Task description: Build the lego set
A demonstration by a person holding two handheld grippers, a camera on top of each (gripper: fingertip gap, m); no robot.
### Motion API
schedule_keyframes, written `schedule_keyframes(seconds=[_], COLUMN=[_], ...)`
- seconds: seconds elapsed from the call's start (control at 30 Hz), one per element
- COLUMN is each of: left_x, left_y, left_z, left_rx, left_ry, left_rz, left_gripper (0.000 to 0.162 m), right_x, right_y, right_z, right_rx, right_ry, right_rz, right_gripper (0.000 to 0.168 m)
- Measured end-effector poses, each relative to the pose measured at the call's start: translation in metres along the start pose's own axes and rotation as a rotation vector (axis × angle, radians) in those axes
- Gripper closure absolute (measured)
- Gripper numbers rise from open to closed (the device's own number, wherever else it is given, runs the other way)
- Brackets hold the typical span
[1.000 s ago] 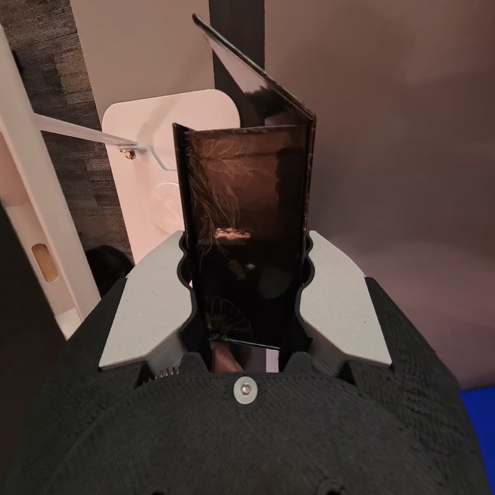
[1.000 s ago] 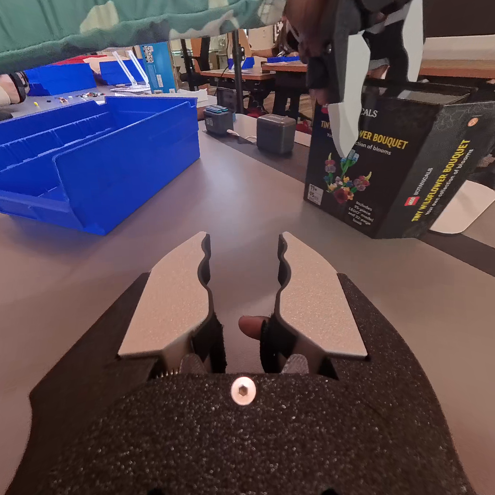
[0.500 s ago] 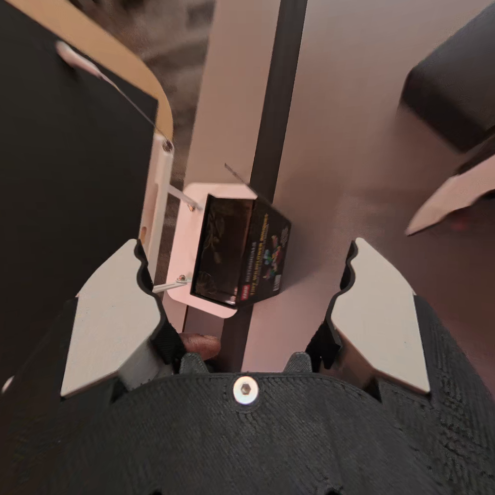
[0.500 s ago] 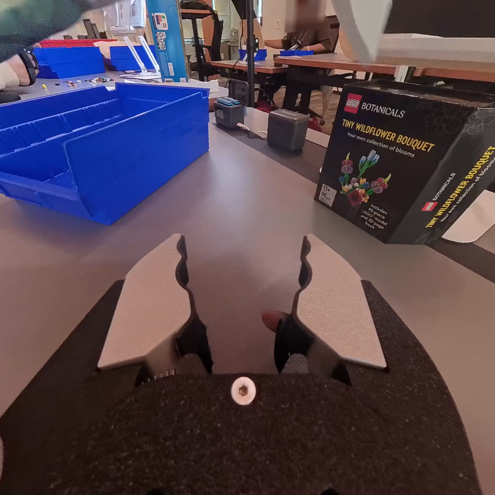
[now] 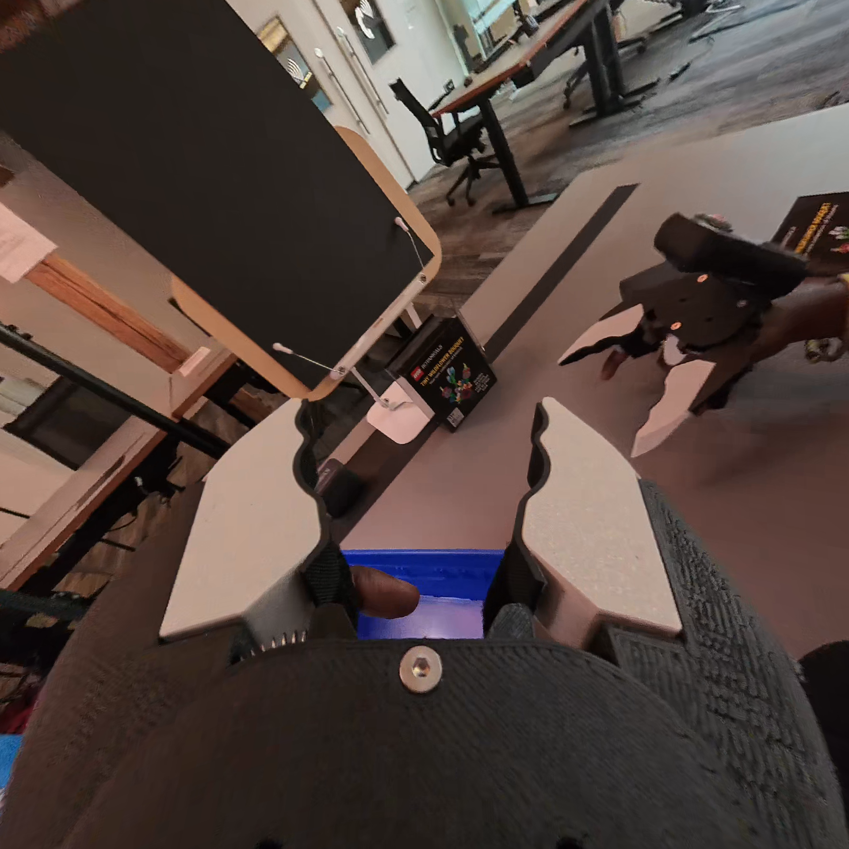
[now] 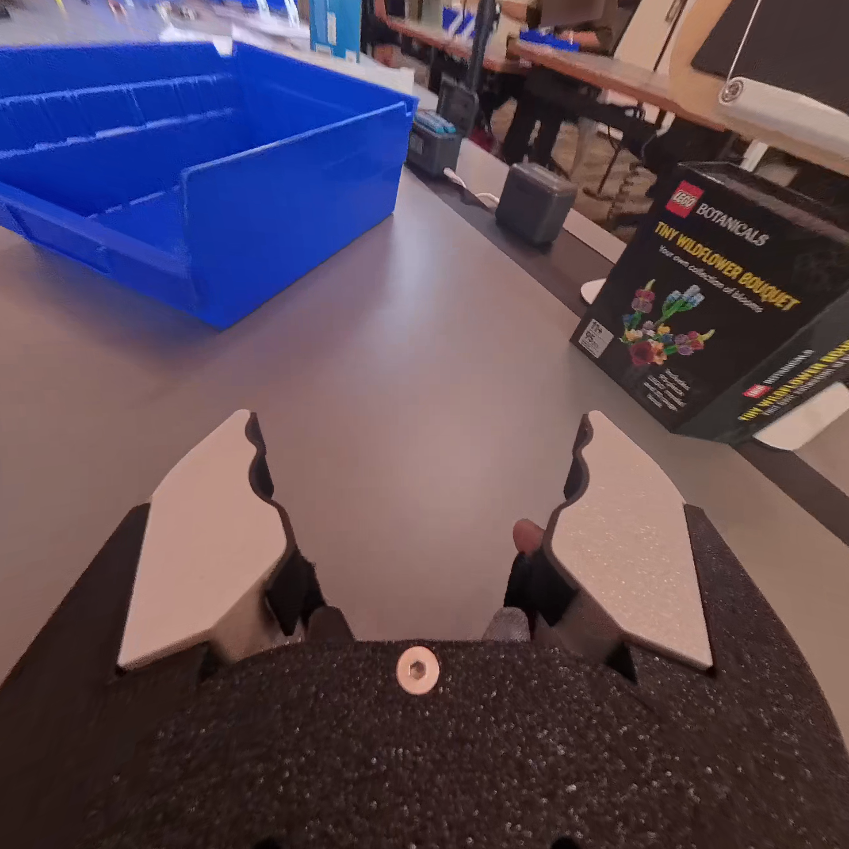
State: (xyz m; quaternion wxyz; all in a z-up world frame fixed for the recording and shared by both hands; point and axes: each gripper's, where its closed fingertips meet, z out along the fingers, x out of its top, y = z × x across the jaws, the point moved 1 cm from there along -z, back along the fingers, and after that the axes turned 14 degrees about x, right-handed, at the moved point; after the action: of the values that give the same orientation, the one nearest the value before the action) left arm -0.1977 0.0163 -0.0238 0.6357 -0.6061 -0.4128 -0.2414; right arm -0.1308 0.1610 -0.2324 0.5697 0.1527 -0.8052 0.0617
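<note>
Fingers of our left gripper (image 5: 422, 416) spread empty; we released lego box (image 6: 716, 294), standing at two o'clock; right gripper (image 6: 418, 427) gaped too.

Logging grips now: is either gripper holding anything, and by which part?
Nothing is held. The left gripper and right gripper are both open and empty; the black box stands free.
</note>
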Motion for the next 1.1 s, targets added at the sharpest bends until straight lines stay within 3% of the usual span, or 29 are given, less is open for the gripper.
schedule_keyframes(seconds=[0.1,0.17,0.3,0.4,0.53,0.63,0.67,0.7,0.73,0.87,1.1], left_x=[0.005,0.005,-0.012,-0.022,-0.02,-0.016,-0.015,-0.015,-0.015,-0.016,-0.001], left_y=[-0.014,-0.02,-0.031,-0.041,-0.05,-0.053,-0.055,-0.056,-0.058,-0.057,-0.036], left_z=[-0.013,-0.019,-0.028,-0.035,-0.051,-0.062,-0.065,-0.066,-0.067,-0.06,-0.041], left_rx=[0.067,0.07,0.078,0.08,0.079,0.085,0.089,0.097,0.106,0.118,0.063], left_ry=[0.038,0.074,0.063,0.087,0.18,0.238,0.252,0.259,0.259,0.242,0.209], left_rz=[-0.016,-0.046,-0.054,-0.093,-0.165,-0.18,-0.186,-0.192,-0.196,-0.177,-0.104], left_gripper=[0.073,0.074,0.075,0.076,0.078,0.08,0.081,0.081,0.082,0.083,0.084], right_x=[0.008,0.004,-0.045,-0.081,-0.092,-0.116,-0.126,-0.133,-0.134,-0.114,-0.073], right_y=[-0.011,-0.009,0.017,0.034,0.058,0.074,0.071,0.066,0.065,0.028,-0.044], right_z=[-0.052,-0.105,-0.209,-0.241,-0.223,-0.206,-0.198,-0.189,-0.182,-0.137,-0.051], right_rx=[-0.065,-0.202,-0.428,-0.421,-0.302,-0.257,-0.22,-0.182,-0.209,-0.181,0.07], right_ry=[-0.132,-0.14,-0.227,-0.378,-0.454,-0.629,-0.686,-0.726,-0.744,-0.735,-0.625], right_rz=[0.058,0.122,0.293,0.375,0.397,0.417,0.437,0.454,0.443,0.418,0.177], right_gripper=[0.039,0.045,0.047,0.044,0.037,0.033,0.035,0.046,0.043,0.044,0.044])
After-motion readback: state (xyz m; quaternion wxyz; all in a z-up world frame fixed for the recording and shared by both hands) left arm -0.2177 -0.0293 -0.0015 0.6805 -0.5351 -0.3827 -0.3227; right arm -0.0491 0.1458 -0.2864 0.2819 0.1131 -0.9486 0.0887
